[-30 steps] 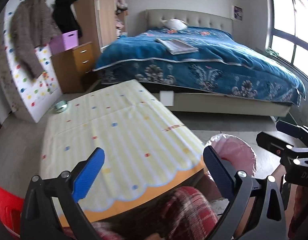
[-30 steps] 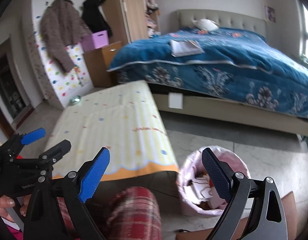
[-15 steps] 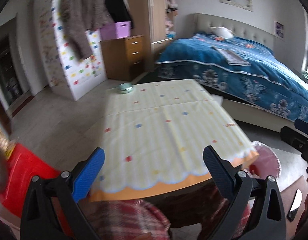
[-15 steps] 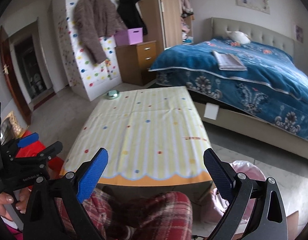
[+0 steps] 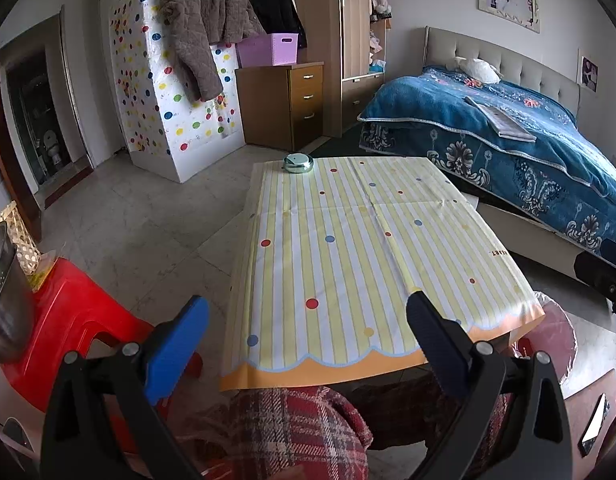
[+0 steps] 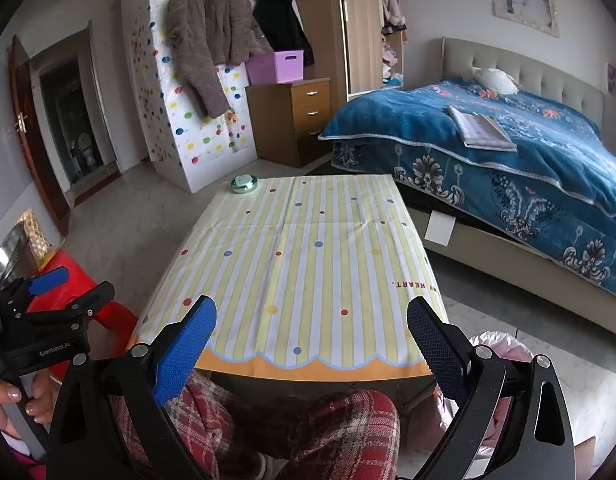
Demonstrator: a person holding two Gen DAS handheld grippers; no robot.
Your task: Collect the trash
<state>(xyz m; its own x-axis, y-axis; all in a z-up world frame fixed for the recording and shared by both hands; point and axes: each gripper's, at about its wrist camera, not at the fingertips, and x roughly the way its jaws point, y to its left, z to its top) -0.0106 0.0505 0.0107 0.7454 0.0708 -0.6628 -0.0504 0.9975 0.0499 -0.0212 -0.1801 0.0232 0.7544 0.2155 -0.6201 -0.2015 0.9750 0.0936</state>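
Left wrist view: nearest are the left tongs point(image 5: 308, 320), spread wide with nothing between them, held over the person's plaid-trousered knees point(image 5: 300, 432). The right tongs point(image 6: 309, 326) are likewise spread wide and empty, also above the knees.

Just past both pairs of tips is the near edge of the table point(image 5: 347, 372), covered by a striped, dotted cloth. To the right of the right tongs and below table height stands the bin point(image 6: 503, 364) with its pink liner; to the left of the left tongs sits a red stool point(image 5: 76, 312). Far beyond the tips, at the far left corner of the table, rests a small round green thing point(image 6: 244, 184), the only item on the cloth. Beyond that are a bed point(image 6: 507, 148) and a chest of drawers point(image 6: 296, 120).

My judgement: the step in hand is looking for what remains to collect. To do it well, sweep both cameras slowly over the cloth and the floor around the bin, and keep the tongs spread so they are ready to close on a find.

Hard to make out: whether the green thing is trash or a keepsake. The bin's inside is mostly cut off by the right tongs and the table edge, so its contents cannot be told. The floor under the table is hidden.
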